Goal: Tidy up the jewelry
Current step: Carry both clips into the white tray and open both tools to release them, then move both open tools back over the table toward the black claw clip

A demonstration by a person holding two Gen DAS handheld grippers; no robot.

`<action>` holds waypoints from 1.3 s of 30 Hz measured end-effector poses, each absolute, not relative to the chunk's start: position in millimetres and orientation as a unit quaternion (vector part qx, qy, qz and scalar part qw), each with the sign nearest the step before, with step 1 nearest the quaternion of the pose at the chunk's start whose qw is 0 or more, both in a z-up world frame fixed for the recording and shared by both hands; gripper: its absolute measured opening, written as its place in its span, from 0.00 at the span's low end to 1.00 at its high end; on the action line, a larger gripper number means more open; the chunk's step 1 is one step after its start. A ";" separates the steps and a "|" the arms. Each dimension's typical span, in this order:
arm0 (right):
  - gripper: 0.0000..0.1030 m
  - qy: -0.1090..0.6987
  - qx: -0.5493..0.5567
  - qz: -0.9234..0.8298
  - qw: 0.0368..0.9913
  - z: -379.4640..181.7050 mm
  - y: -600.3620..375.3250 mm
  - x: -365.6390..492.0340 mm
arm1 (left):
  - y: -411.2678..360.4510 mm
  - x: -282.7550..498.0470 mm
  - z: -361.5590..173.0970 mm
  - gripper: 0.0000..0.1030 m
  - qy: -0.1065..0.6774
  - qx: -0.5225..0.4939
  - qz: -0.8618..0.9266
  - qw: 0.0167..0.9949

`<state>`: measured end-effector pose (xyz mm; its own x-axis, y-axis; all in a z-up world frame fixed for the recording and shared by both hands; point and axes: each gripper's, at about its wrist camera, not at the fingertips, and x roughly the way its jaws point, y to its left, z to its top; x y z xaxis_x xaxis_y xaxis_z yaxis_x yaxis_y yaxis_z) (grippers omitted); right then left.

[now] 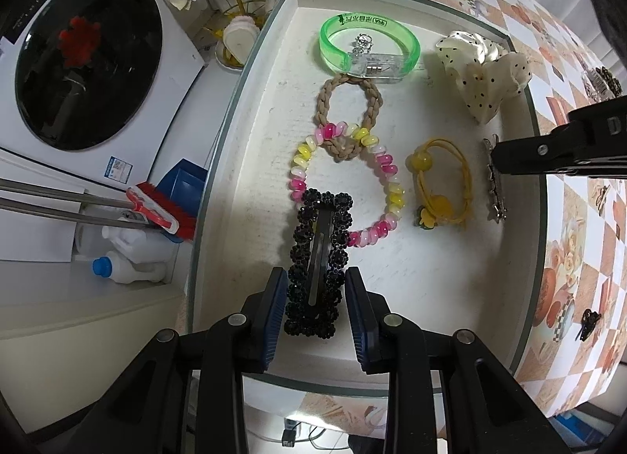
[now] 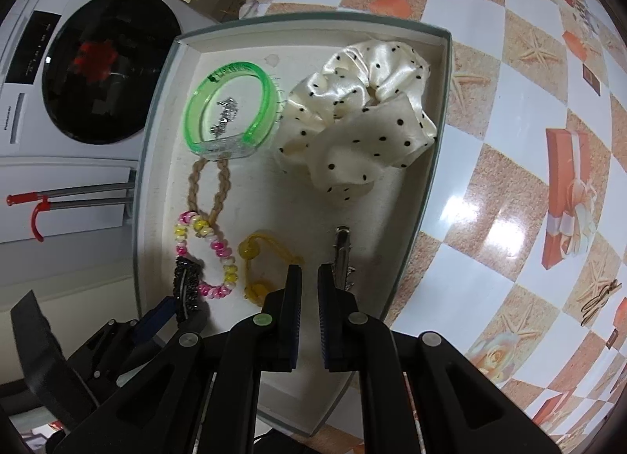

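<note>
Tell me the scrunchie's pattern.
Cream satin scrunchie with small black polka dots; clearest in the right wrist view.

in the tray [image 1: 250,109], bangle [image 1: 368,48] behind braided tie [image 1: 348,117], scrunchie [image 1: 484,71] rightward.

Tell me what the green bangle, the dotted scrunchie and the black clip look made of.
Green bangle: probably translucent plastic, glossy; the tray shows through it, and one section is clear.
Dotted scrunchie: satin-like fabric, soft sheen on gathered folds, cream with black dots.
Black clip: faceted black beads or rhinestones that glint, around a dark smooth bar, metal or plastic; I cannot tell which.
</note>
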<state>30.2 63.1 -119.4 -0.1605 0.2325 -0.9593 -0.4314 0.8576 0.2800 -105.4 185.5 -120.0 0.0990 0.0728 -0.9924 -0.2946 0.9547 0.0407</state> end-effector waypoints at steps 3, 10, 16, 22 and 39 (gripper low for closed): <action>0.20 0.711 -0.064 0.265 0.648 -106.7 58.6 28.0 | 185.5 -105.7 -114.7 0.40 0.658 -0.080 0.127 0.738; 0.42 0.692 -0.048 0.268 0.669 -76.8 34.8 26.2 | 180.2 -100.1 -95.0 0.88 0.644 -0.059 0.130 0.752; 0.47 0.689 -0.021 0.239 0.684 -64.9 0.7 25.1 | 168.5 -90.3 -85.4 0.89 0.641 -0.036 0.115 0.758; 0.61 0.691 0.018 0.193 0.696 -60.6 -48.9 23.5 | 150.7 -77.3 -71.2 1.00 0.629 -0.010 0.078 0.774; 0.79 0.703 0.077 0.081 0.702 -57.7 -197.4 13.3 | 46.3 -50.8 -37.3 1.00 0.618 0.020 0.022 0.786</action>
